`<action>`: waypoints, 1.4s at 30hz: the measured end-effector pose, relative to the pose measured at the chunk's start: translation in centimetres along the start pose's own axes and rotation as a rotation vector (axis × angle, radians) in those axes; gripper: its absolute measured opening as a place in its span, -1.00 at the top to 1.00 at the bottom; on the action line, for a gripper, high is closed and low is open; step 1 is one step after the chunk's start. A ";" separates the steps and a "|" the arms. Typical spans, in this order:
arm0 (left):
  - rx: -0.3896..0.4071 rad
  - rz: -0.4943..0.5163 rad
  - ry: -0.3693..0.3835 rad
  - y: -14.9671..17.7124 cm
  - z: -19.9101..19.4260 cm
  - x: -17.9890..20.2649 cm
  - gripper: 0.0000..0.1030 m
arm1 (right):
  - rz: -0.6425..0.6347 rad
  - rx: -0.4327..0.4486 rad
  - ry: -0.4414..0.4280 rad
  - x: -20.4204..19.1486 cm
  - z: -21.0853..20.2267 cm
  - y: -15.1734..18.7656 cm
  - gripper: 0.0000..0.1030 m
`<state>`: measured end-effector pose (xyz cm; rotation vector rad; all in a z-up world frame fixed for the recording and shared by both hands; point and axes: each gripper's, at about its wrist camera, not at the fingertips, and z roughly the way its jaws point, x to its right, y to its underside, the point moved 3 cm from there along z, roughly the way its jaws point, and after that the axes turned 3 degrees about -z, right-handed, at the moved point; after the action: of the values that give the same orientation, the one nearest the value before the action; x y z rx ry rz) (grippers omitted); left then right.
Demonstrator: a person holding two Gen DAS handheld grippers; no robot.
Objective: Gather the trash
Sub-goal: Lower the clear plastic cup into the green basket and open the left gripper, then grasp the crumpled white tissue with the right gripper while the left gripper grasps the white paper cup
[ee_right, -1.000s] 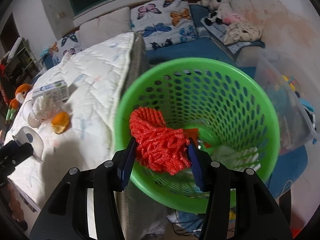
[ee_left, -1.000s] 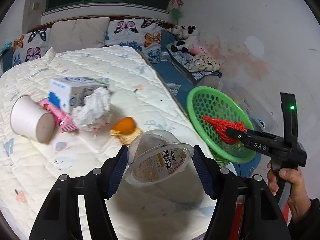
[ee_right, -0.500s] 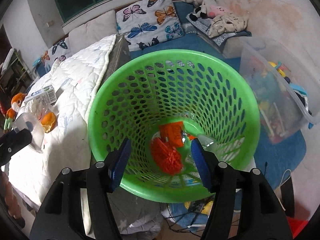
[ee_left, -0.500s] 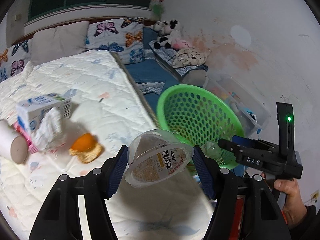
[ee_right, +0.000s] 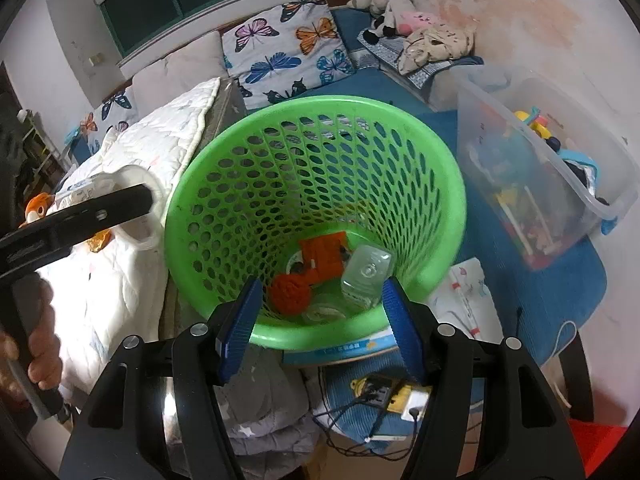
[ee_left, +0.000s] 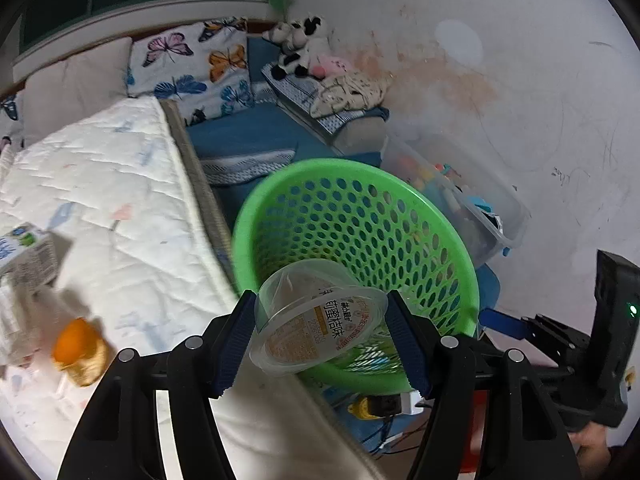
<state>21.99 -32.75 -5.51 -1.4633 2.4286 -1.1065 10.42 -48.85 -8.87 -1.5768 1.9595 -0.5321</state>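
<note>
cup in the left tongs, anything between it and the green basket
Nothing visible. The cup sits clamped in the left tongs at the basket rim on the bed side, and the basket mouth is open. The right tongs are open and empty on the near side.

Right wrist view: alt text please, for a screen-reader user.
Open right tongs hover empty over a green basket holding red mesh and a clear bottle. The left tongs approach from the bed side.
</note>
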 end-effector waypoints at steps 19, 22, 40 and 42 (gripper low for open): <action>-0.018 0.069 -0.057 0.4 2.3 1.3 -0.48 | 0.012 -0.012 -0.015 0.2 -0.4 0.9 -0.23; -0.010 0.048 -0.060 0.6 1.3 0.5 -0.48 | 0.005 -0.008 -0.020 -0.3 -0.6 0.8 -0.23; 0.058 -0.070 -0.191 4.4 -6.5 -8.7 -0.48 | -0.102 -0.007 -0.102 -8.1 0.1 -0.6 -0.23; 0.064 -0.094 -0.201 4.8 -7.4 -10.1 -0.48 | -0.115 -0.010 -0.112 -9.1 0.3 -0.7 -0.23</action>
<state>20.73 -19.39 -5.82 -1.5983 2.1907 -0.9911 12.52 -40.18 -7.01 -1.6958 1.8001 -0.4691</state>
